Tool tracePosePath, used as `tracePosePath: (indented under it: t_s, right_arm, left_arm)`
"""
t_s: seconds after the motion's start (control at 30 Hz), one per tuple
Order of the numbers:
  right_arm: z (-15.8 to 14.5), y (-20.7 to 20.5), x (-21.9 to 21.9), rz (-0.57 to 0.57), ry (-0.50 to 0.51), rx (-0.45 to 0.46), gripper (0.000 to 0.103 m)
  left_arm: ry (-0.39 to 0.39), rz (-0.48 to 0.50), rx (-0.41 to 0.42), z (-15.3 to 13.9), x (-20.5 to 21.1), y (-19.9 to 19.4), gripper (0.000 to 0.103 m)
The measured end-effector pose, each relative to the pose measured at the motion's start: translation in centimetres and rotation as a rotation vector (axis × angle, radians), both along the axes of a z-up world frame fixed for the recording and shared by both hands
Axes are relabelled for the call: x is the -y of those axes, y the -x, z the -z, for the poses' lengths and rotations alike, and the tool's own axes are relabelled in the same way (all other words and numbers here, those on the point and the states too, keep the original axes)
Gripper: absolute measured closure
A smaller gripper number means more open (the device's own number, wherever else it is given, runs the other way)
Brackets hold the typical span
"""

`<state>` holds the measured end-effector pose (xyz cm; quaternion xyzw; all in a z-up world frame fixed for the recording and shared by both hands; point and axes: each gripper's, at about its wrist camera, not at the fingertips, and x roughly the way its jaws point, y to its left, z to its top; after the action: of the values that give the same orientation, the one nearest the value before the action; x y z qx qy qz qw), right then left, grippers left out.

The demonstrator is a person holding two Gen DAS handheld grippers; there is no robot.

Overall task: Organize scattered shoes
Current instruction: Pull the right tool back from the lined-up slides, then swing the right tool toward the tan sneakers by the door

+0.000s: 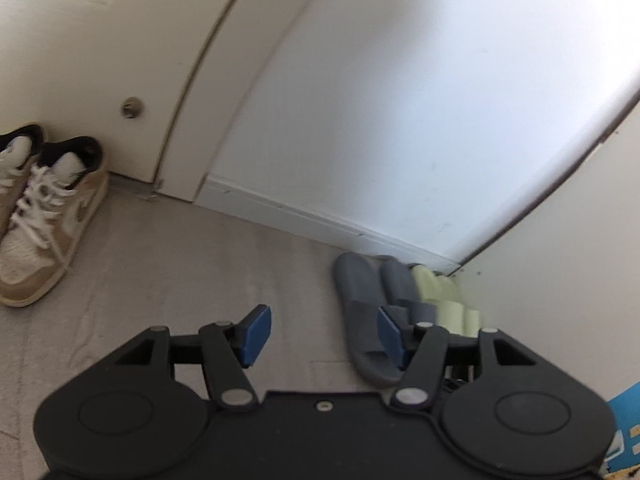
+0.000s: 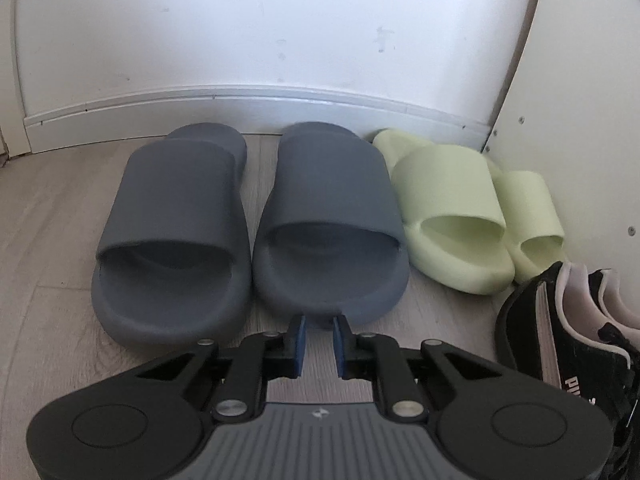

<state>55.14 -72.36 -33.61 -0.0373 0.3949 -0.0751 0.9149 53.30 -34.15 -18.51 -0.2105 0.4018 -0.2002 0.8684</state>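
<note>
Now: grey slides (image 2: pixel 248 224) paired, toes at baseboard (image 2: pixel 256 100), green slides (image 2: pixel 472 208) beside. Right tool (image 2: pixel 319 334) narrowly parted at heel, gripping nothing; left tool (image 1: pixel 324 334) wide, empty. Any nudge: keep heels level.

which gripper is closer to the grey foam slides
Right. The right hand-held gripper sits just behind the heel of one of the grey foam slides, its jaws narrowly apart. The left hand-held gripper hangs open, higher and further back.
</note>
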Motion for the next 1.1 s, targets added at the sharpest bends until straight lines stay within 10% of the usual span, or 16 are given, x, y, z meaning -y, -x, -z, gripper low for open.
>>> tracePosePath:
  t_s: [0.3,0.77,1.1]
  right_arm:
    - [-1.0,1.3,-4.4,-0.090,-0.092,-0.025,0.085]
    - [-2.1,-1.4,-6.3,0.077,-0.142,-0.052,0.074]
    - [-2.8,-1.3,-19.8,-0.312,-0.411,-0.149,0.060]
  left_arm:
    - [-0.094,-0.010,0.052,0.1,-0.4,0.2,0.043]
    - [-0.139,-0.175,0.010,2.4,-6.3,2.9,0.043]
    - [-0.274,-0.383,-0.027,4.6,-13.5,7.1,0.042]
